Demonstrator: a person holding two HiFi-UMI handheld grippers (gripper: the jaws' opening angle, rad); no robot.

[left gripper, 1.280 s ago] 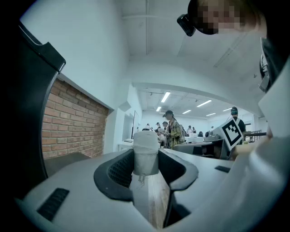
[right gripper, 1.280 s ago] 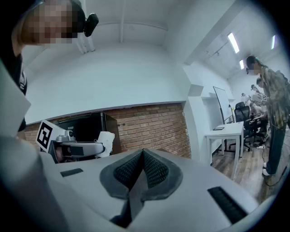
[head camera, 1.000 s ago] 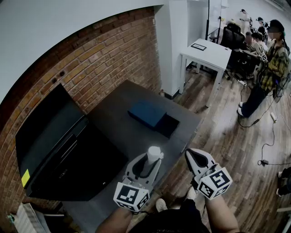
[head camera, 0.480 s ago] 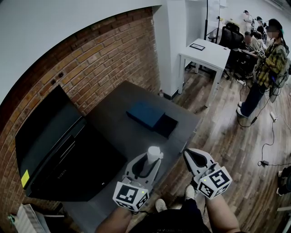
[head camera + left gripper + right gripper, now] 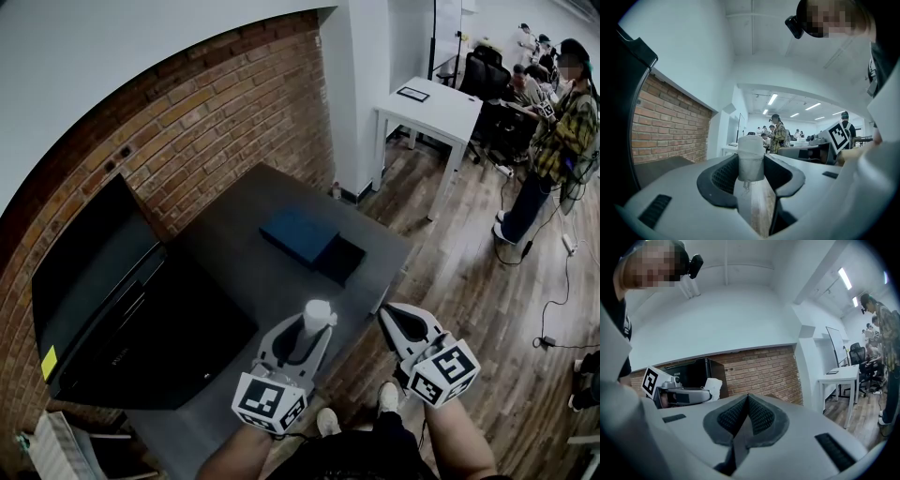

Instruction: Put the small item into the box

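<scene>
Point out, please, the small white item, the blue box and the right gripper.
small white item (image 5: 318, 315), head view, on its rounded top end.
blue box (image 5: 300, 234), head view, on the middle of its top face.
right gripper (image 5: 748, 398), right gripper view, where its shut jaws meet.

Grippers: two, left gripper (image 5: 305, 334) and right gripper (image 5: 401, 324). Marker cubes: two, left cube (image 5: 270, 401) and right cube (image 5: 444, 372).
Small white item (image 5: 318, 315): one.
Counters: two, dark grey counter (image 5: 234, 234) and white counter (image 5: 436, 111).
Boxes on grey counter: two, blue box (image 5: 300, 234) and black box (image 5: 343, 260), touching.
Black cabinet (image 5: 112, 309): one.
Standing person in plaid shirt (image 5: 555, 131): one. Seated people behind: number not clear.
</scene>
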